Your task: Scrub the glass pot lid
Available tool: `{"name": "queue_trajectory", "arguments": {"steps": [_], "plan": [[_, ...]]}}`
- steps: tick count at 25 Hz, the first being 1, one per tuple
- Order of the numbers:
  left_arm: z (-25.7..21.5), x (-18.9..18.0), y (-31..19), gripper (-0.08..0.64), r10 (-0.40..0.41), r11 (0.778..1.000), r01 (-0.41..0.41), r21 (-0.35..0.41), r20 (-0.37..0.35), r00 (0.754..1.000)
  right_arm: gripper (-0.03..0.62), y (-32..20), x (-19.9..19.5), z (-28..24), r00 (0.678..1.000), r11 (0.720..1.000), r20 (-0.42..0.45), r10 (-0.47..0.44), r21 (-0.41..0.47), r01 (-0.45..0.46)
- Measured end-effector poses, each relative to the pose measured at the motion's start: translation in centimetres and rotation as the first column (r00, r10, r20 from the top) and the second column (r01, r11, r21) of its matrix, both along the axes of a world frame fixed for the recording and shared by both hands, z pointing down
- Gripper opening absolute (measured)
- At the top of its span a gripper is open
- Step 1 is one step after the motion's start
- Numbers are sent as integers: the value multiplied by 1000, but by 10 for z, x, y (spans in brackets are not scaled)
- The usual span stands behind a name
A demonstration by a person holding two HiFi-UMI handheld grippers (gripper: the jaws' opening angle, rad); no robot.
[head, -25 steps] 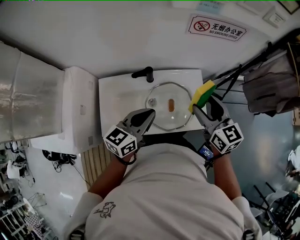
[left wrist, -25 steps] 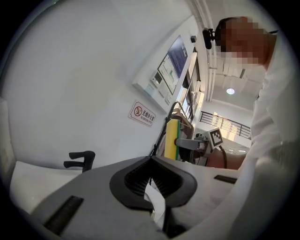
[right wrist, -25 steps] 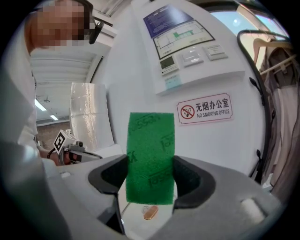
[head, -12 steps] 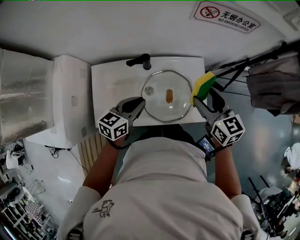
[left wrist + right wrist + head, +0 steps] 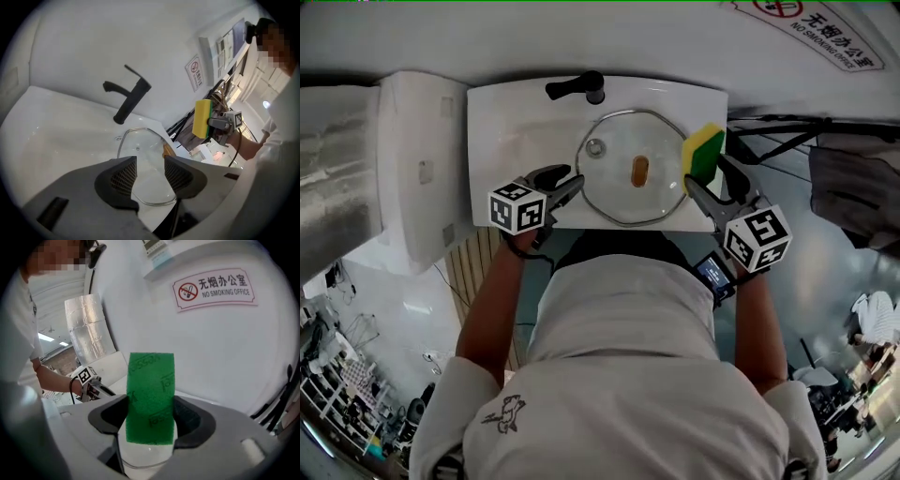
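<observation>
Clamping a yellow-green sponge, R gripper hangs at the right edge of the glass pot lid, which lies flat in the white sink; L gripper — jaws just been opening, now apart, gripping nothing — faces the lid's rim; wall sign: "无烟办公室 NO SMOKING OFFICE".

White short-sleeved T-shirt with a small dark emblem on the back. Grey left claw and right claw each bear a black-and-white marker cube.
</observation>
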State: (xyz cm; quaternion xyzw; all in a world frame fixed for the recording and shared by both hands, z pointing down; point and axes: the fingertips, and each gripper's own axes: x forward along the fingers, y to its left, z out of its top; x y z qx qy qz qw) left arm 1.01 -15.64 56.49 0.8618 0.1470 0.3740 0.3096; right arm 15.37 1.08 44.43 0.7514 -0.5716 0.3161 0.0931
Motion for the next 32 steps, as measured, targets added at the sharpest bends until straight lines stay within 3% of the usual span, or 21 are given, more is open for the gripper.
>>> {"name": "queue_trajectory", "arguments": {"steps": [3,7,12,15,18,22,32], "plan": [[34,-4,-7,186,-30,999,33,-43,82,996,298,-7,-2,33,995,993,32,-92,-73,94],[70,-9,-5,192,-1,990,23,-137,162,987,298,-12,-1,77,979,967,101,-177,-169,192],[89,-7,0,193,2,945,56,-321,178,984,298,-18,11,115,959,918,124,-256,-280,281],[98,-6,7,193,48,911,25,-412,165,985,298,-33,17,132,935,876,112,-337,-327,355],[99,-10,22,193,115,868,-23,-497,154,981,298,-52,17,146,889,807,97,-448,-384,449],[101,-7,32,193,121,838,-17,-545,155,980,298,-78,9,154,799,698,96,-594,-431,571],[102,-3,28,127,81,796,6,-605,117,990,295,-128,-25,167,530,411,126,-838,-495,766]]}}
